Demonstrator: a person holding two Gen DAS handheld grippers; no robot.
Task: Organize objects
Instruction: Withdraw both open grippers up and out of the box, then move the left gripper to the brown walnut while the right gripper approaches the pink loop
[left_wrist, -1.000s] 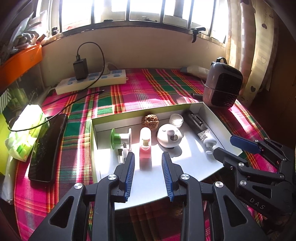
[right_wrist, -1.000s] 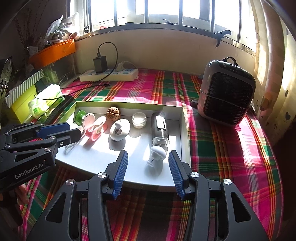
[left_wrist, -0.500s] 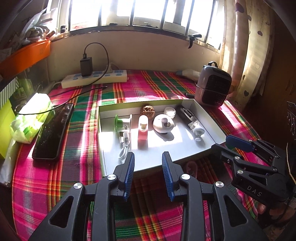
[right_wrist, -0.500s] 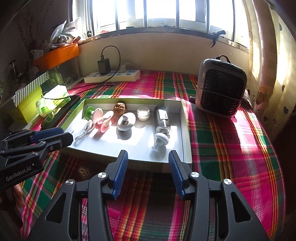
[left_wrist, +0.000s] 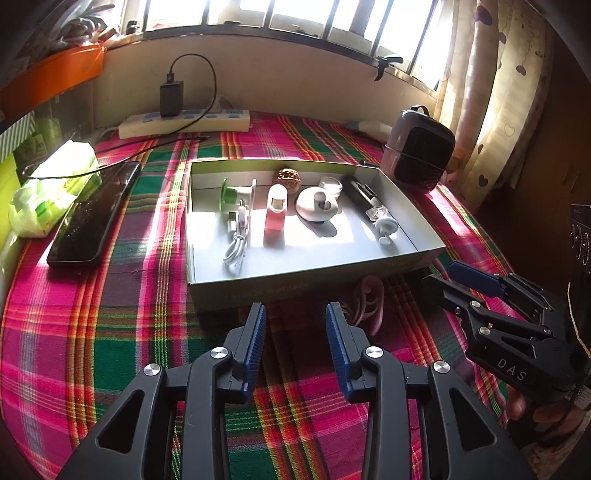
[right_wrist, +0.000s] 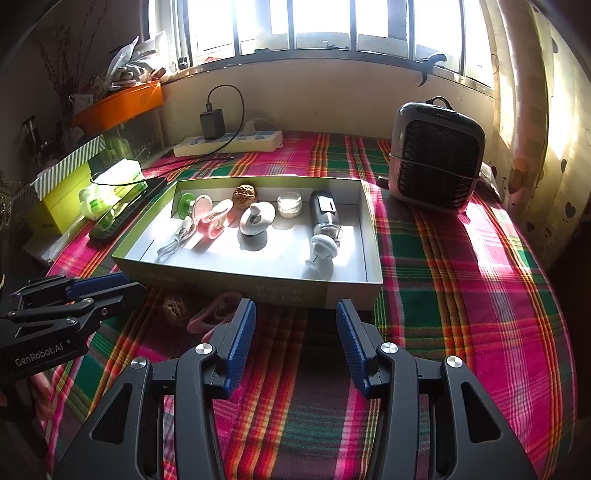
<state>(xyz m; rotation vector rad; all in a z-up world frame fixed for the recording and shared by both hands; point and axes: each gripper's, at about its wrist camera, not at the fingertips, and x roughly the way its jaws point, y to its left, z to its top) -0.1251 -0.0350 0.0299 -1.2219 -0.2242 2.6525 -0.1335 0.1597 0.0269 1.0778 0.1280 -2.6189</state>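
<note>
A shallow grey box (left_wrist: 295, 284) (right_wrist: 351, 288) sits on the plaid cloth. It holds a green-and-white hook (left_wrist: 236, 192), a white cable (left_wrist: 236, 243), a pink bottle (left_wrist: 275, 218), a walnut (left_wrist: 288, 176), a white round gadget (left_wrist: 317, 206), a small glass jar (right_wrist: 289, 204), a dark bottle (right_wrist: 325, 218) and a white suction hook (right_wrist: 322, 251). A pink clip (right_wrist: 210, 314) and a second walnut (right_wrist: 173, 309) lie on the cloth in front of the box. My left gripper (left_wrist: 295, 325) and right gripper (right_wrist: 293, 321) are open and empty, in front of the box.
A small heater (right_wrist: 437, 170) stands right of the box. A power strip with charger (left_wrist: 184, 123) lies by the back wall. A black phone (left_wrist: 96, 214) and a green tissue pack (left_wrist: 55, 184) lie left. An orange box (right_wrist: 118, 105) sits on the left shelf.
Both grippers have pulled back from above the box toward the near side of the table. The pink clip and second walnut in front of the box have come into view.
</note>
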